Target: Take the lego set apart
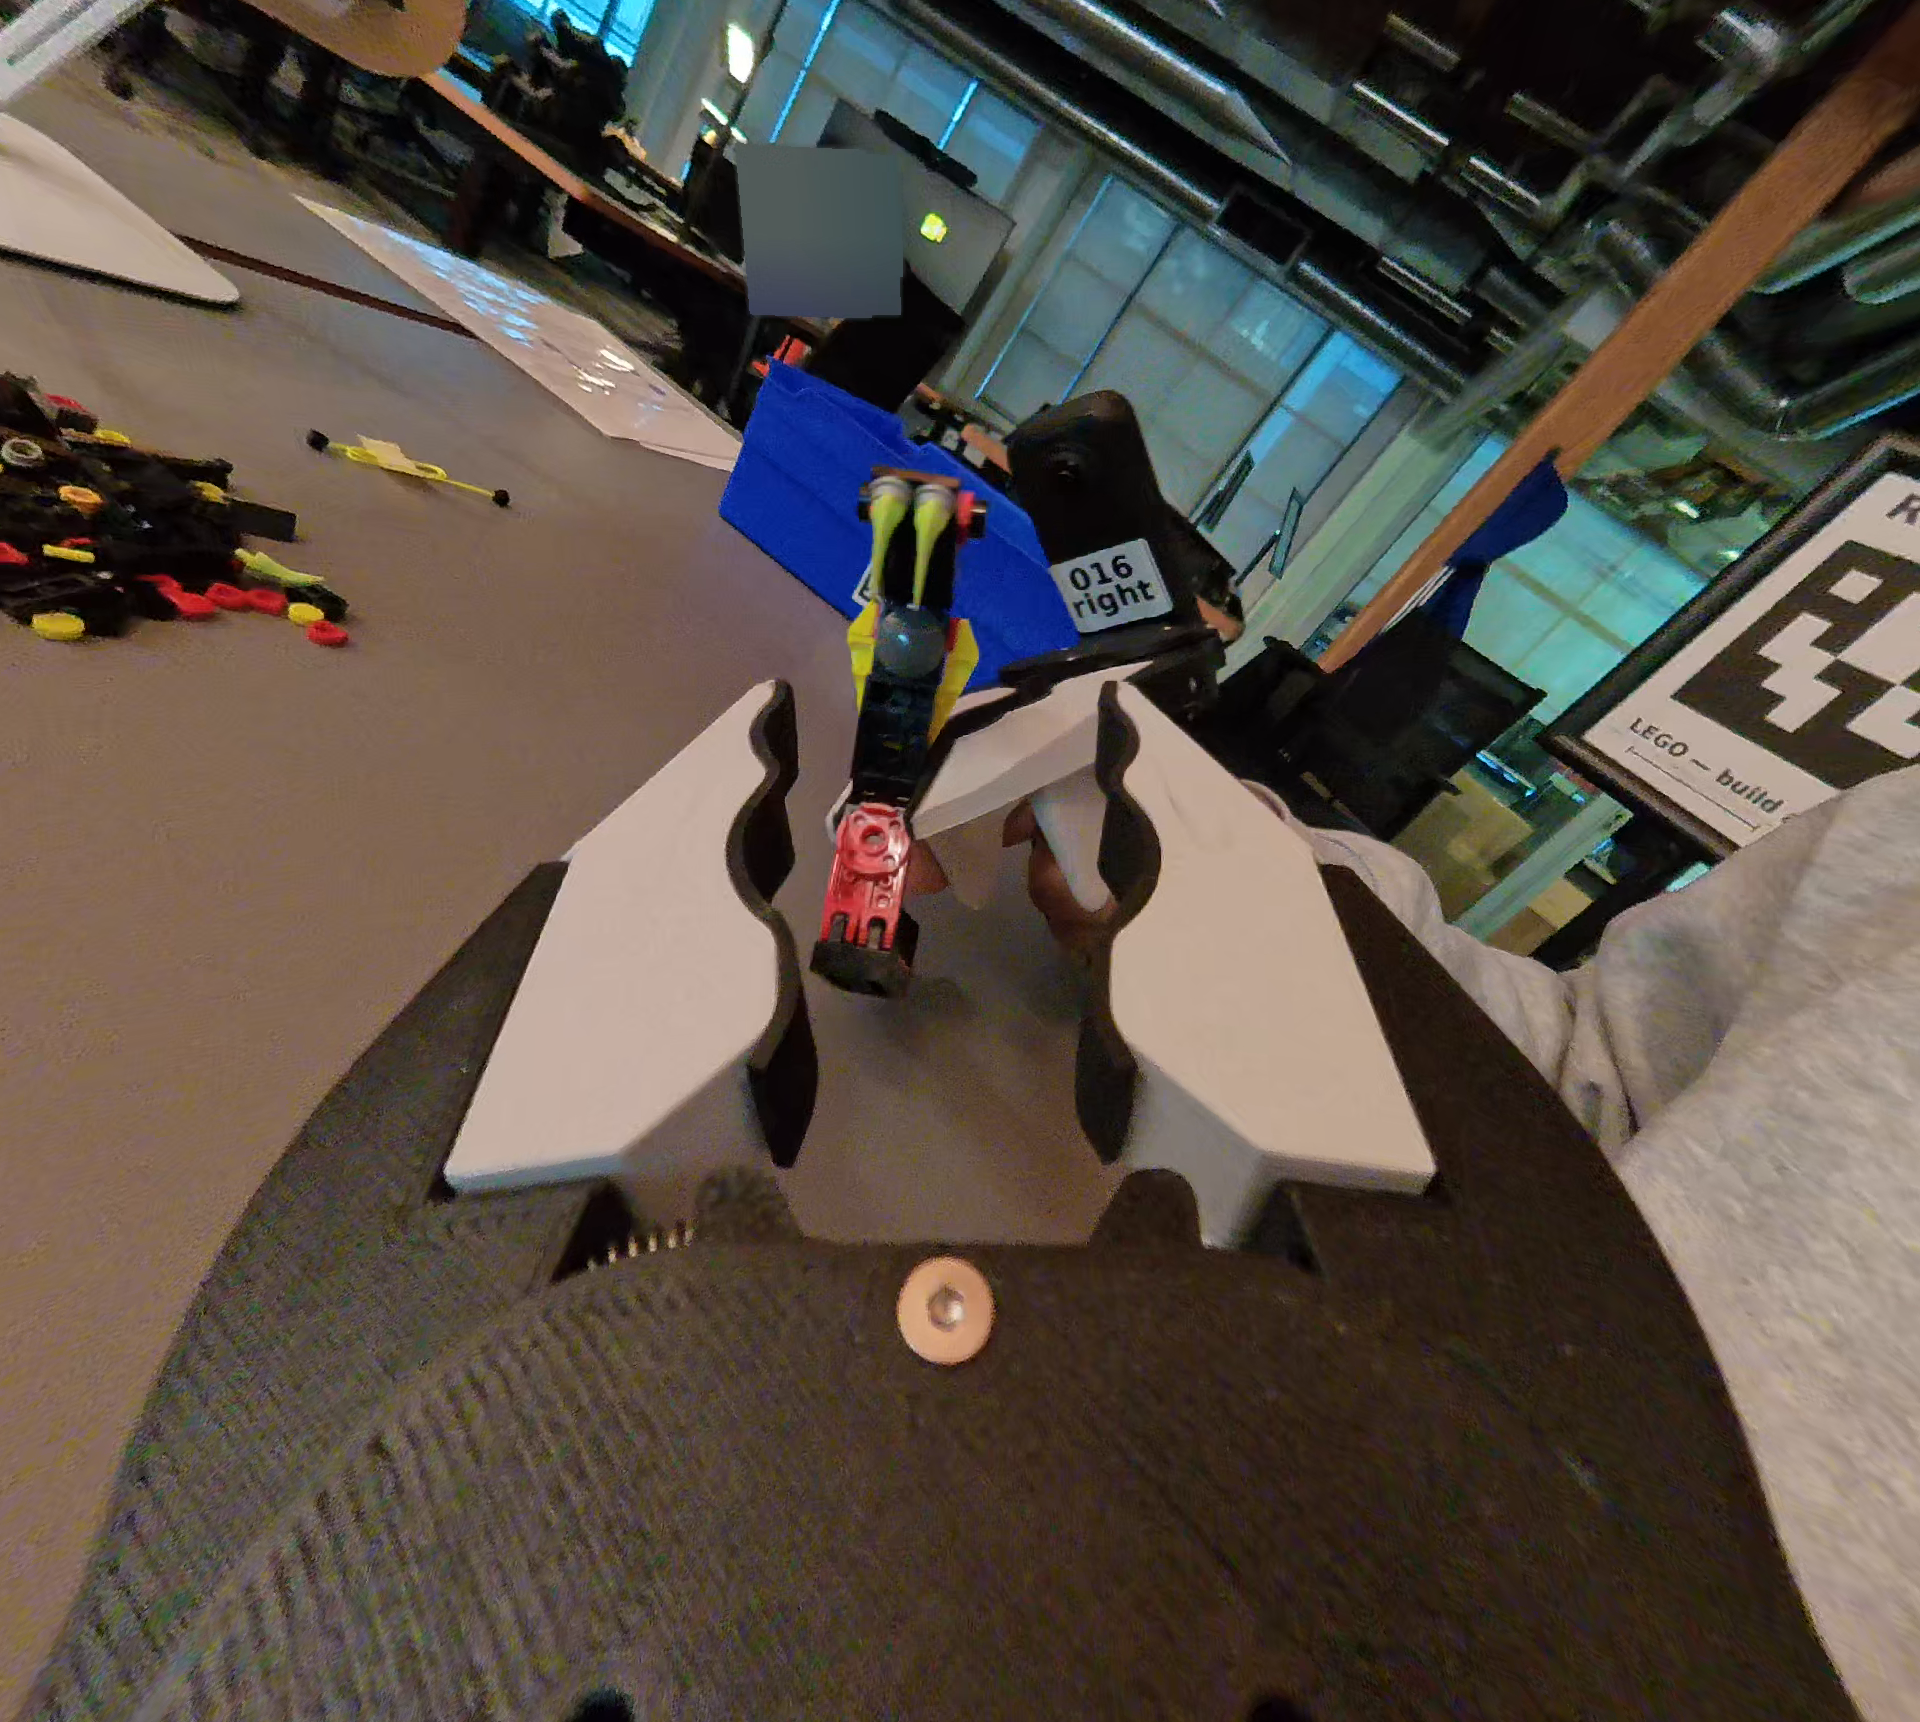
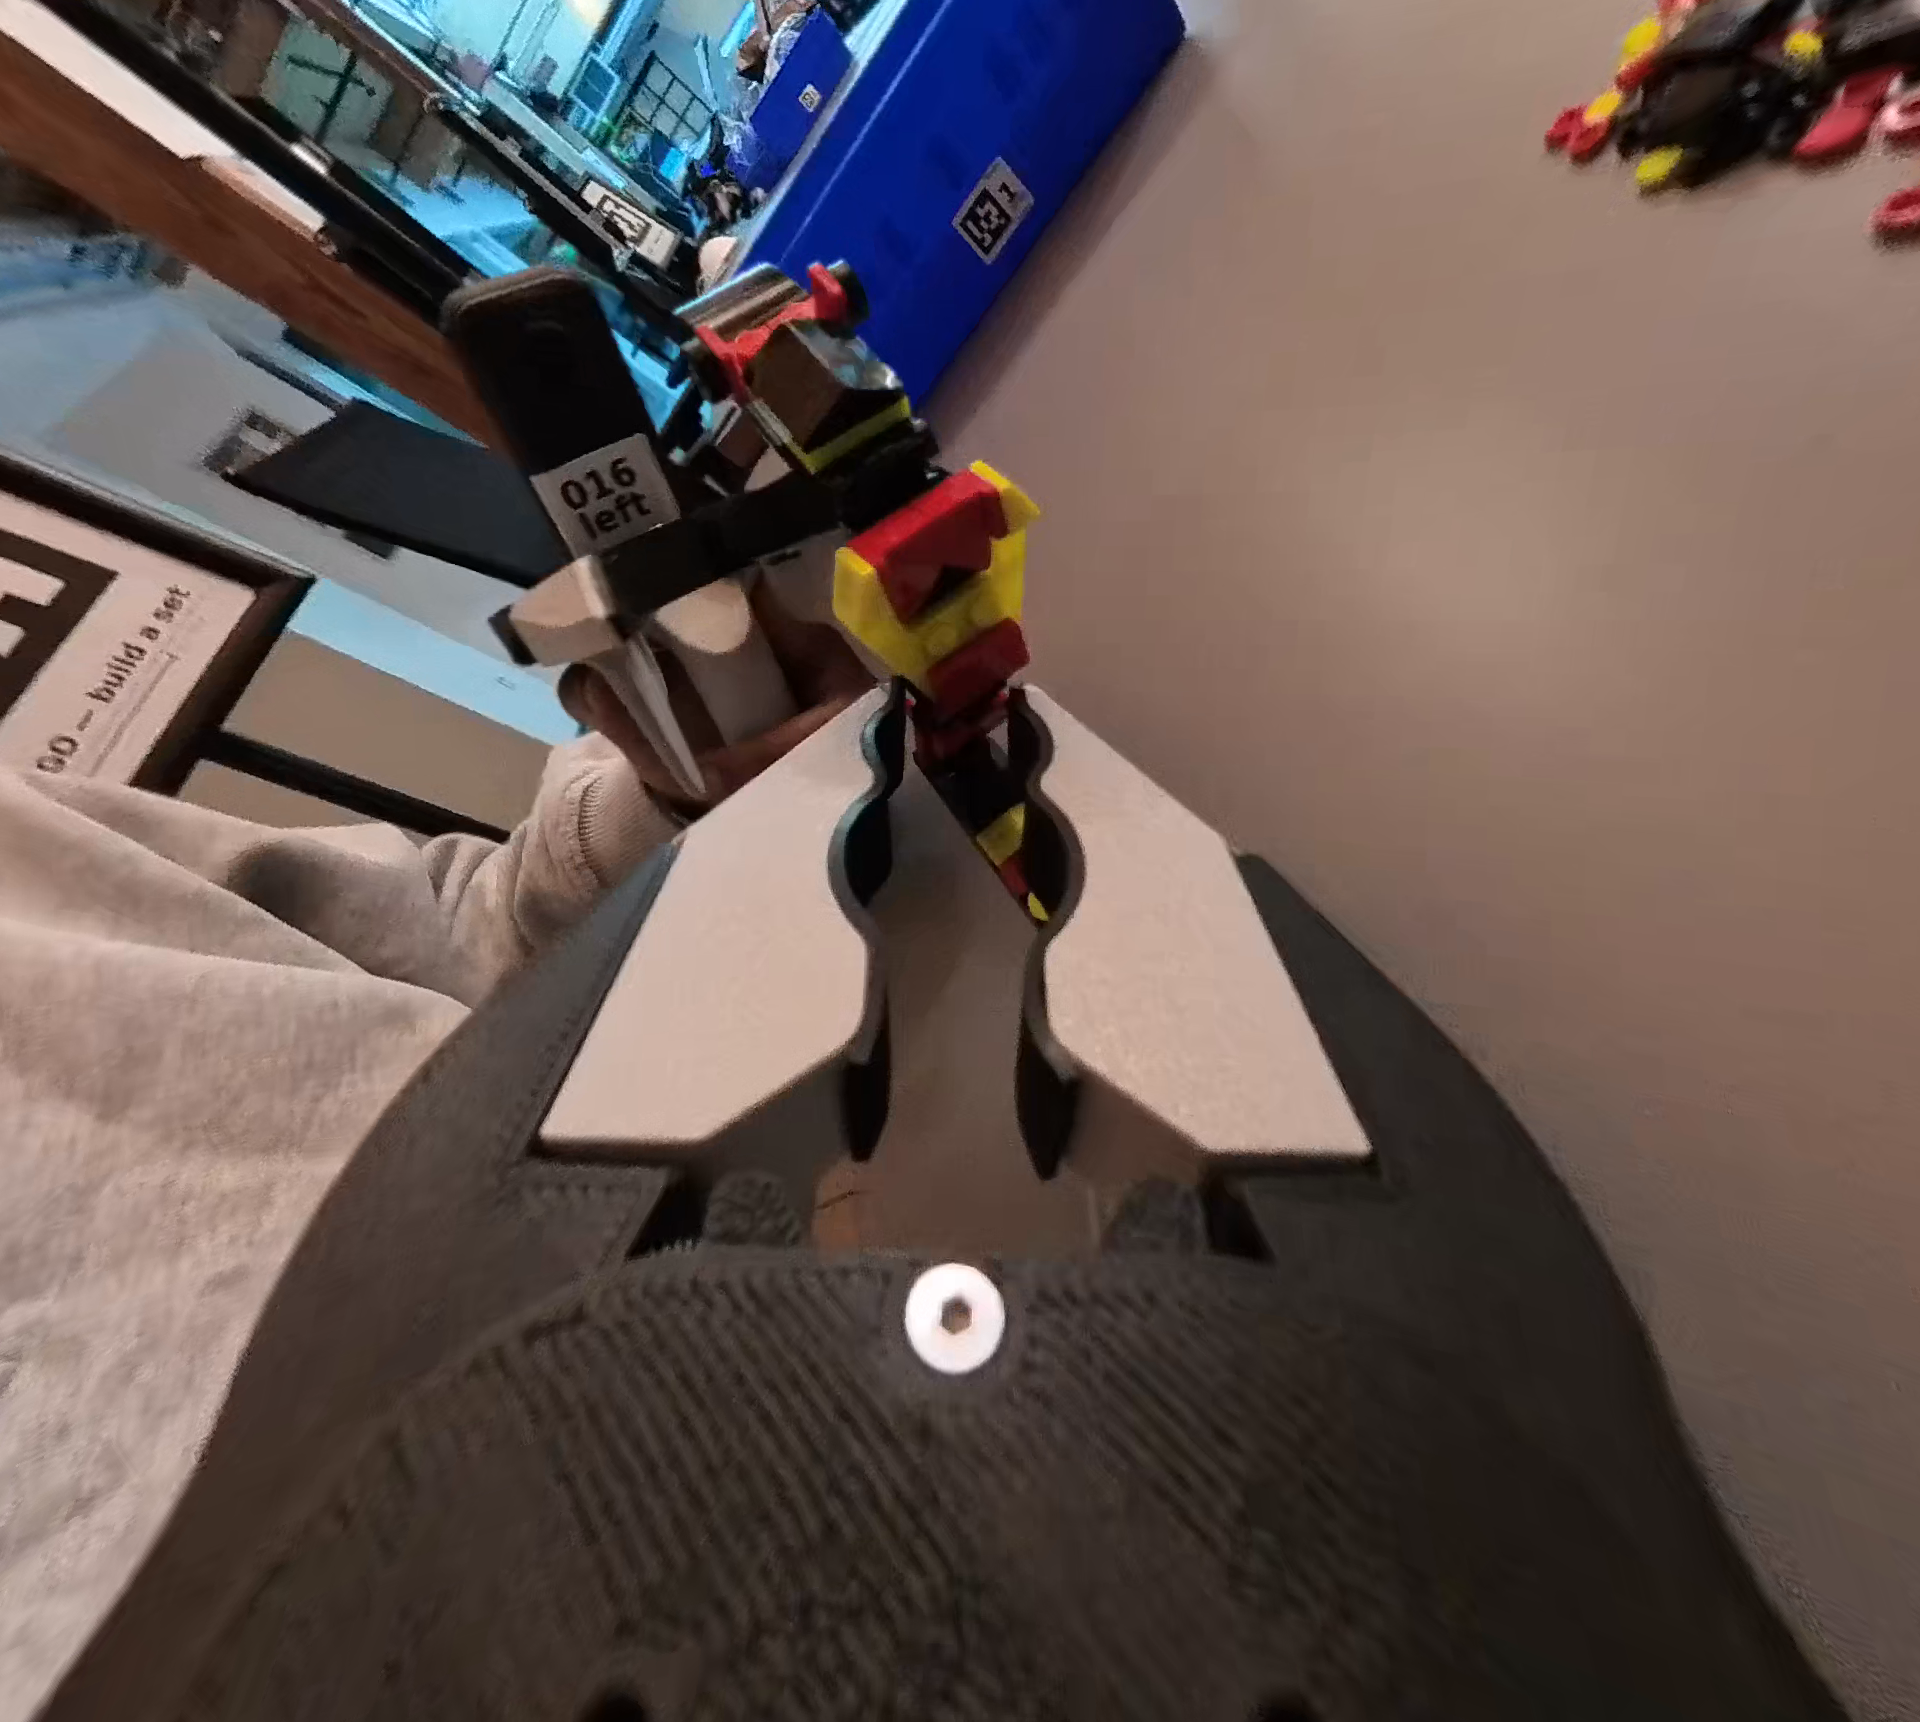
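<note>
Red, yellow and black lego model (image 2: pixel 940 592) sits mid-frame, pinched at its lower end between my right gripper's (image 2: pixel 956 716) nearly closed jaws. My left gripper's (image 1: pixel 940 716) jaws gape wide around the model (image 1: pixel 894 768) without touching it.

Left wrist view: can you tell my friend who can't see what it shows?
The open left tongs frame a lego model, which the right tongs hold above a grey table. Loose bricks lie at left, a blue bin behind.

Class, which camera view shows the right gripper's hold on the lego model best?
The right wrist view: the right gripper has its jaws shut on the lego model, seen close. The left wrist view shows that gripper side-on, its far side hidden.
</note>
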`<state>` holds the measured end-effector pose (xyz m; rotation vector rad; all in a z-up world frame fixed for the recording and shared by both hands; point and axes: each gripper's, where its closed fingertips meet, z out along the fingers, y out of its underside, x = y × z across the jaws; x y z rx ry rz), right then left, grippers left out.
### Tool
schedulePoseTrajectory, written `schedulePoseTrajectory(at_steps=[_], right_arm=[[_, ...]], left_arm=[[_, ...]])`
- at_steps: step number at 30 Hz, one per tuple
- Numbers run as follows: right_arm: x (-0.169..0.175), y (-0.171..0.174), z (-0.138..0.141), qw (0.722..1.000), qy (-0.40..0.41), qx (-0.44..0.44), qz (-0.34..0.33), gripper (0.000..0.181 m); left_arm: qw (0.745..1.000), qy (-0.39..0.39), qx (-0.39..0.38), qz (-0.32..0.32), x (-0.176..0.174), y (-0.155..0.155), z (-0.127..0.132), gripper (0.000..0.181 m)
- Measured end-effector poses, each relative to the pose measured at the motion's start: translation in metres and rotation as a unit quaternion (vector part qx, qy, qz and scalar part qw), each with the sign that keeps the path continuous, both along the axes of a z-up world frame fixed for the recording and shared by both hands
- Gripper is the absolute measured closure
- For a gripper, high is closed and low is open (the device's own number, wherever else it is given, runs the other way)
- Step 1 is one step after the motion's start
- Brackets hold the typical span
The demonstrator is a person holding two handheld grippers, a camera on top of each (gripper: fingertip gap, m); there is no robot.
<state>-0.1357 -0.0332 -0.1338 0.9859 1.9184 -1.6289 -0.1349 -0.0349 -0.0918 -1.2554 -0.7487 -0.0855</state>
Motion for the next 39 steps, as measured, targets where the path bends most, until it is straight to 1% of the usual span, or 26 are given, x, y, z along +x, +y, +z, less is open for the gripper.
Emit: schedulePoseTrajectory(at_steps=[4,7,11,14,17,22,30,32,35,36,39], right_arm=[[0.003,-0.008,-0.001,0.997,-0.063,-0.039,0.002,0.164],[0.008,-0.014,-0.002,0.994,-0.089,-0.054,0.012,0.164],[0.009,-0.016,-0.007,0.996,-0.081,-0.045,0.013,0.164],[0.010,-0.016,-0.004,0.996,-0.072,-0.050,0.019,0.164],[0.013,-0.018,-0.003,0.996,-0.072,-0.055,0.025,0.164],[0.014,-0.020,-0.006,0.995,-0.079,-0.058,0.030,0.164],[0.022,-0.023,-0.003,0.991,-0.097,-0.074,0.053,0.164],[0.024,-0.023,0.000,0.989,-0.103,-0.085,0.062,0.164],[0.028,-0.021,0.008,0.984,-0.111,-0.115,0.079,0.164],[0.028,-0.020,0.010,0.982,-0.115,-0.125,0.084,0.164],[0.032,-0.018,0.016,0.975,-0.129,-0.149,0.106,0.164]], left_arm=[[0.999,0.000,-0.034,0.023,-0.005,0.001,-0.008,0.126],[0.999,-0.015,-0.038,0.025,-0.007,0.001,-0.013,0.127],[0.999,-0.024,-0.022,0.033,-0.012,-0.005,-0.011,0.128],[0.999,-0.028,-0.008,0.038,-0.015,-0.011,-0.009,0.129],[0.998,-0.026,-0.001,0.049,-0.017,-0.016,-0.007,0.142],[0.998,-0.017,0.013,0.059,-0.019,-0.022,-0.002,0.144],[0.999,-0.020,0.019,0.023,-0.012,-0.013,-0.002,0.140],[1.000,-0.022,0.022,0.003,-0.007,-0.010,-0.002,0.138],[0.998,-0.024,0.012,-0.057,0.007,0.000,-0.006,0.141],[0.997,-0.025,0.005,-0.068,0.009,0.002,-0.009,0.141],[0.997,-0.030,0.005,-0.071,0.008,0.002,-0.010,0.142]])
